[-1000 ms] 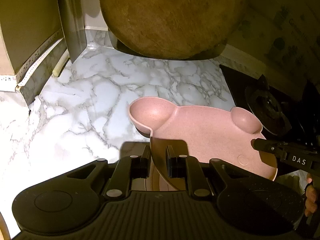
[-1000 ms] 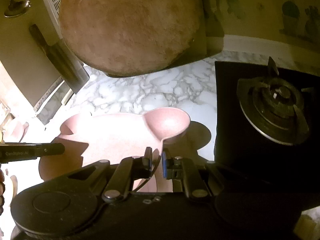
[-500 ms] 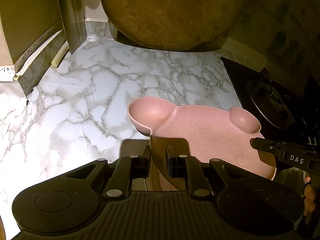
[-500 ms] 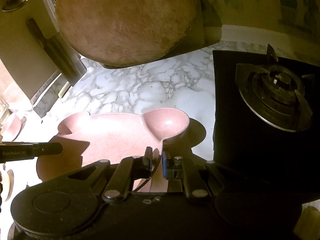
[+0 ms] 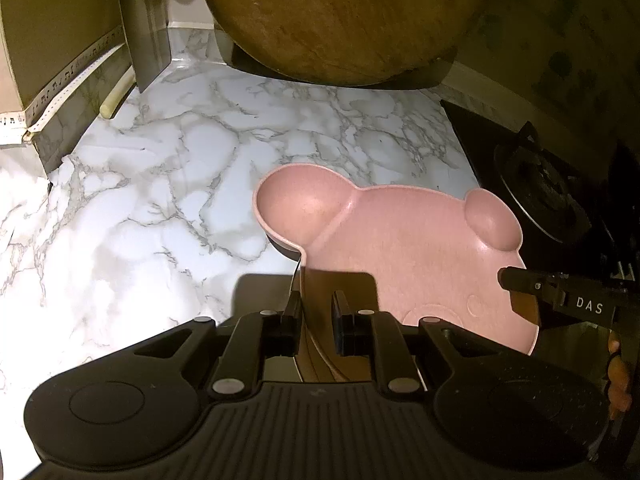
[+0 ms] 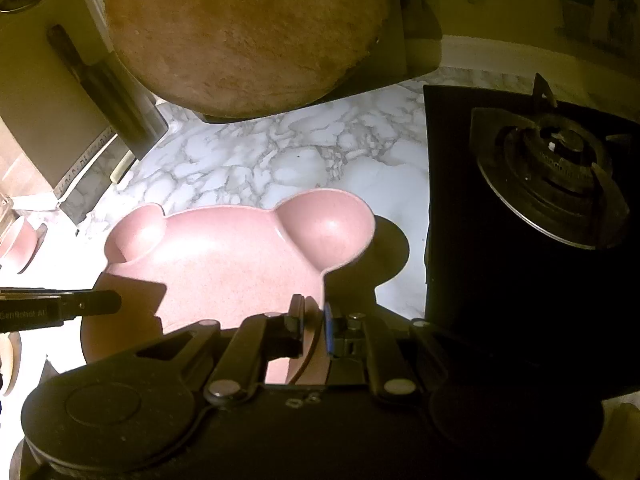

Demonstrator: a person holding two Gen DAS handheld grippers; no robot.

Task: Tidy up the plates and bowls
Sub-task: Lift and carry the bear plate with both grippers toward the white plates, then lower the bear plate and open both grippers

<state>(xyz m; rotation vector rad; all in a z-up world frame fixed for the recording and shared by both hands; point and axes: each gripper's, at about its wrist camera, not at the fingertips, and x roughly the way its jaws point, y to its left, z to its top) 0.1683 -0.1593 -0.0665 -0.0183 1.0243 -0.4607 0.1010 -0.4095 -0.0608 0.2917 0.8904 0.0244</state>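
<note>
A pink bear-shaped plate (image 5: 404, 252) with two ear bowls is held above the marble counter (image 5: 160, 200); it also shows in the right wrist view (image 6: 224, 264). My left gripper (image 5: 316, 320) is shut on the plate's near left rim. My right gripper (image 6: 314, 328) is shut on the plate's right rim. Each gripper's tip shows in the other's view: the right gripper (image 5: 516, 280) and the left gripper (image 6: 100, 302). A pink bowl (image 6: 20, 240) sits at the far left.
A round wooden board (image 5: 340, 20) leans at the back, also in the right wrist view (image 6: 248, 32). A black gas hob (image 6: 540, 184) lies to the right. A box and a cleaver (image 5: 148, 28) stand at the back left.
Both grippers have carried the plate slightly forward toward the back of the counter. The grips have not changed.
</note>
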